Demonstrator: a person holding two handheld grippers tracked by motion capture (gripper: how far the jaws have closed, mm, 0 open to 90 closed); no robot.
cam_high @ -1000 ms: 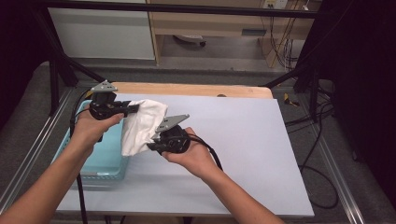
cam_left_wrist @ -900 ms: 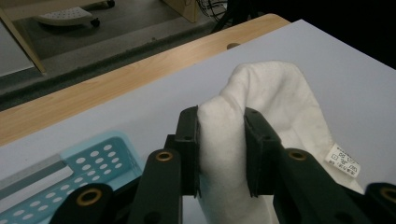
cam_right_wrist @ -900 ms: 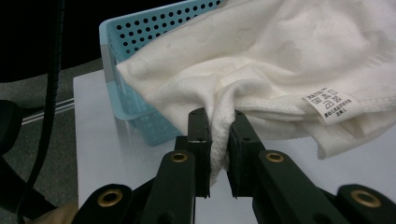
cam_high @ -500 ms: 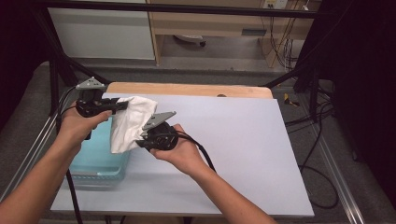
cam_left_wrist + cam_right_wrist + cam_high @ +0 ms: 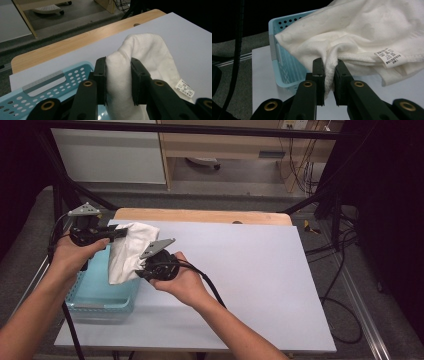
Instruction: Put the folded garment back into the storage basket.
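Both grippers hold a white towel [image 5: 129,251] in the air above the table [image 5: 260,270], over the right edge of a light blue basket [image 5: 95,292] lying at the table's 9 o'clock side. The left gripper [image 5: 118,82] clamps a thick fold; the right gripper [image 5: 328,80] pinches a thin hem near the label [image 5: 388,58].

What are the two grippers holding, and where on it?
Both hold the white towel: left gripper pinches a bunched fold, right gripper a hemmed edge near the label.
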